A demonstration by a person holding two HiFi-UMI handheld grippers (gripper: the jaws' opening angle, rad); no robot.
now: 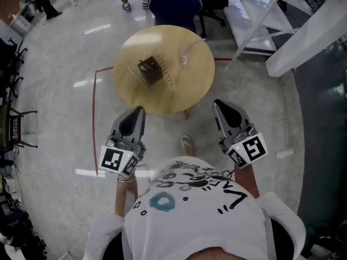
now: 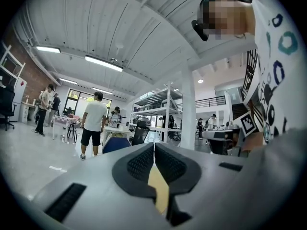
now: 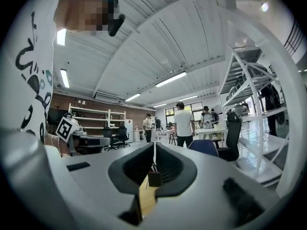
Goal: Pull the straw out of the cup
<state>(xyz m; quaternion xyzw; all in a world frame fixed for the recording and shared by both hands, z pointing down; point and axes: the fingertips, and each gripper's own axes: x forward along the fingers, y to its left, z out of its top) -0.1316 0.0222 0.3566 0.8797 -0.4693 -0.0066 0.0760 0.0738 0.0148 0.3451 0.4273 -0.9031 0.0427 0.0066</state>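
Note:
A round wooden table [image 1: 195, 85] stands ahead of me in the head view. On its far right part is a small clear cup [image 1: 184, 59] with a pale straw [image 1: 193, 44] leaning out to the upper right. My left gripper [image 1: 141, 109] and right gripper [image 1: 216, 102] hover short of the table's near edge, both shut and holding nothing. In the left gripper view the left gripper [image 2: 154, 144] has its jaws pressed together, with only a sliver of table below them. The right gripper [image 3: 154, 144] is likewise shut. The cup is hidden in both gripper views.
A dark brown box [image 1: 150, 72] sits mid-table between two thin striped sticks [image 1: 167, 75]. A blue chair [image 1: 174, 4] stands behind the table, with white shelving [image 1: 260, 20] to the right and red floor tape [image 1: 94, 107] to the left. People [image 2: 93, 123] stand farther off.

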